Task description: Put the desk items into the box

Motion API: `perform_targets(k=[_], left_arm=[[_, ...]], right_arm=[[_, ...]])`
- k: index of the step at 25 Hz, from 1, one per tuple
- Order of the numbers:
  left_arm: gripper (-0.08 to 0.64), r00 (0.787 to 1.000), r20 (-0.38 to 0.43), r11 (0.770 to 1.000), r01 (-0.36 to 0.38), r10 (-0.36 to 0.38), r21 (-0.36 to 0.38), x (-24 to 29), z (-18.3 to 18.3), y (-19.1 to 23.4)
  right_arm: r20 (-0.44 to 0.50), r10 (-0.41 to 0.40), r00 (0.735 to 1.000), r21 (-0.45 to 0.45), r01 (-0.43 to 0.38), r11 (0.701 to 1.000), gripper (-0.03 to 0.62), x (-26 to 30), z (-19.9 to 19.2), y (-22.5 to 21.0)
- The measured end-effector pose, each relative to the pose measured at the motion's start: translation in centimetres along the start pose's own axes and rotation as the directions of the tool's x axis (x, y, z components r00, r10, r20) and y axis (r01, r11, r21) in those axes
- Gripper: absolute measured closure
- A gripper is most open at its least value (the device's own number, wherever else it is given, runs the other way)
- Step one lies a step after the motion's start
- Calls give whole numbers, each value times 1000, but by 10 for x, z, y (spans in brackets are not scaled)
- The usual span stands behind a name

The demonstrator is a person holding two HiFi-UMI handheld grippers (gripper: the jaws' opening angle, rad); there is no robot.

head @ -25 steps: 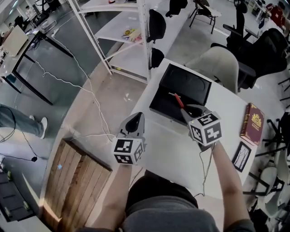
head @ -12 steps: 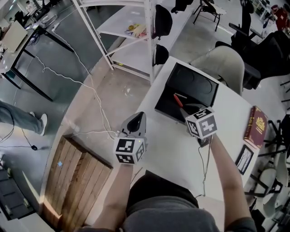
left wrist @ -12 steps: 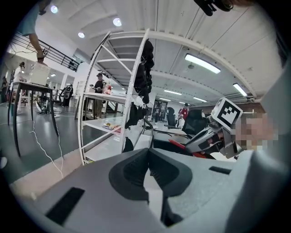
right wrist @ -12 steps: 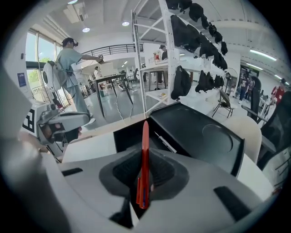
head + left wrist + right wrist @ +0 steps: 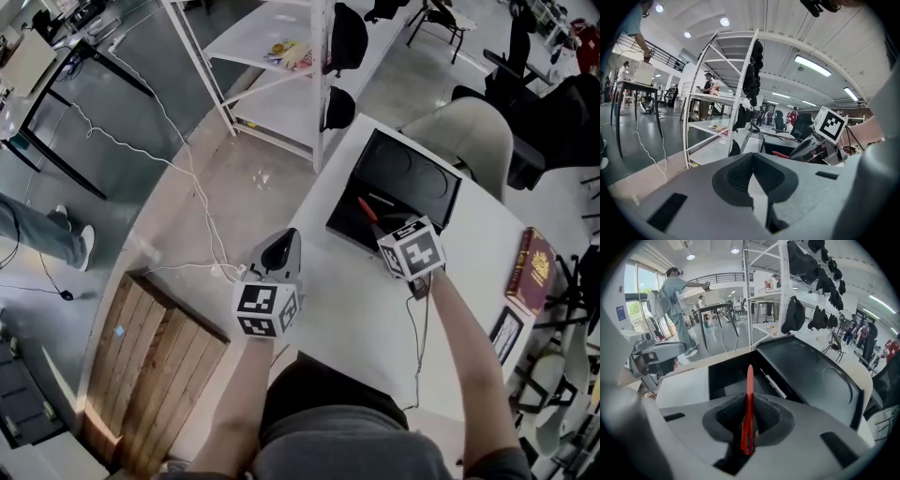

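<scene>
Head view: white bench [image 5: 366, 309] carrying an open black box [image 5: 345, 223] at its far corner, lid [image 5: 412, 173] laid back flat toward the far edge. Right gripper [image 5: 382, 225] positioned at the near rim of the box, marker cube [image 5: 411, 248] facing up, with a red pen [image 5: 367, 208] projecting from the jaws over the tray. White pen [image 5: 382, 199] lying inside the tray, just beside the red pen's tip. Left gripper [image 5: 289, 240] held at the left edge of the bench, well apart from the box. Dark red book [image 5: 527, 269] flat near the right edge; small black-framed picture [image 5: 504, 335] nearer the person along the same edge, apart from the book. White shelving rack [image 5: 272, 56] on the floor beyond the far corner; wooden pallet [image 5: 155, 366] on the floor to the left of the bench.

Right gripper view: right gripper [image 5: 749, 423] partly closed, both pads pressed on the lower barrel of the red pen [image 5: 749, 390]. Pen in line with the jaws, tip out over the black box [image 5: 724, 376]. Contact between tip and tray floor not determinable. White pen [image 5: 772, 384] lying along the tray's right side, beside the lid [image 5: 811, 376].

Left gripper view: left gripper [image 5: 752, 159] closed, fingertips meeting, nothing held between them; bare bench surface [image 5: 757, 194] visible through the slot behind the tips. Right gripper [image 5: 806, 147] and red pen [image 5: 780, 154] visible ahead to the right, at the black box [image 5: 778, 143].
</scene>
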State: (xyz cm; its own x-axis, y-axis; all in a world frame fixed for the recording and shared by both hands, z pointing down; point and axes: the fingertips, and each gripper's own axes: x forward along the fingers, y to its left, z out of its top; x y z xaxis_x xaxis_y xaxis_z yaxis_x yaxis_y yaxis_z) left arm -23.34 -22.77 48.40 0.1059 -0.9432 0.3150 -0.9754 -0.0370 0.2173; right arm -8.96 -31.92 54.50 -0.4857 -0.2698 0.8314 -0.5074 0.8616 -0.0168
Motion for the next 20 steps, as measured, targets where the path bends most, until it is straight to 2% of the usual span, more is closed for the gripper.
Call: perform_targets(k=[20], left_arm=[[554,999,-27,1000,-17,17,-19,5,-9,16]], right_arm=[[-116,-6,993,-40,1,999,538,34,-13,1]])
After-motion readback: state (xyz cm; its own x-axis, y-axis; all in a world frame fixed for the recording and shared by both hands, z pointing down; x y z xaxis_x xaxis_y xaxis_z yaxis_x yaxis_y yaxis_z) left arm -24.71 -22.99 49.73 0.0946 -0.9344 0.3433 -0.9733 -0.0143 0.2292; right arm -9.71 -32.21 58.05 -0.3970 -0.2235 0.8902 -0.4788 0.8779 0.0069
